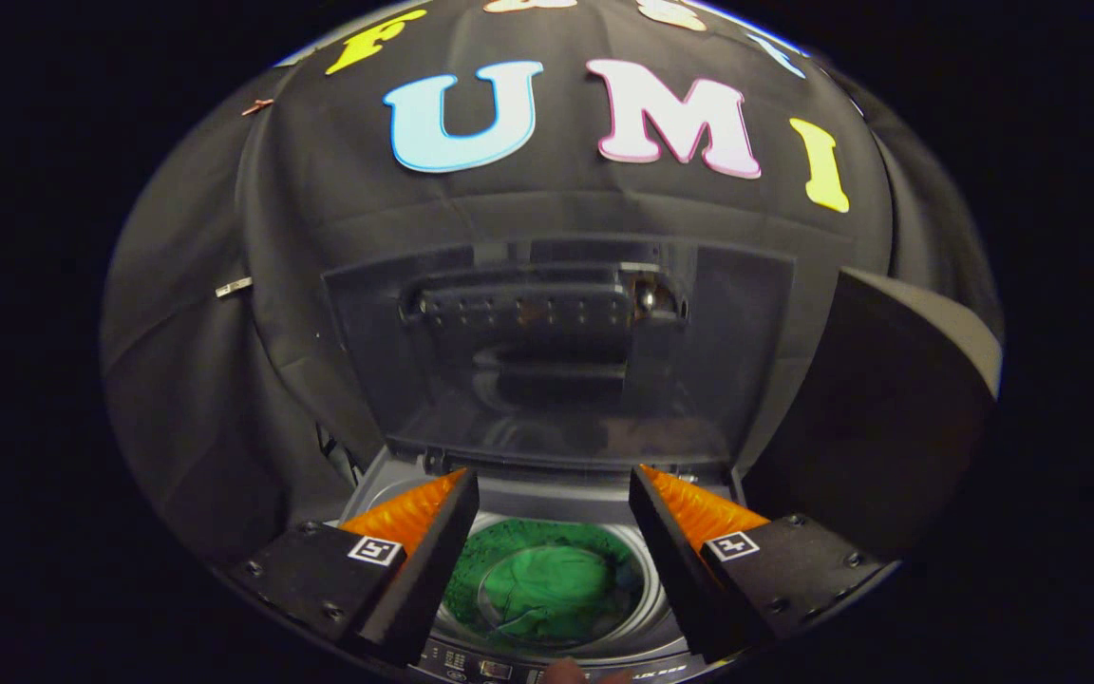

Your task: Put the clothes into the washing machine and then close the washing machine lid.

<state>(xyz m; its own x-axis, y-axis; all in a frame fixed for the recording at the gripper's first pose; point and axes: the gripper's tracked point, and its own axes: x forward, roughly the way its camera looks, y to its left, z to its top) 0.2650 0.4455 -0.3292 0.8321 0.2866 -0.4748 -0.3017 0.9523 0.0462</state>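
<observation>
Clothes: we see the green clothes (547,589) already down in the washing machine (556,655) drum, lower centre of frame.
Lid: the lid (556,351) stands upright at centre, not yet closed.
Tool: our tool (552,503) gapes wide, holding nothing.
Left: we judge only closing remains.
</observation>
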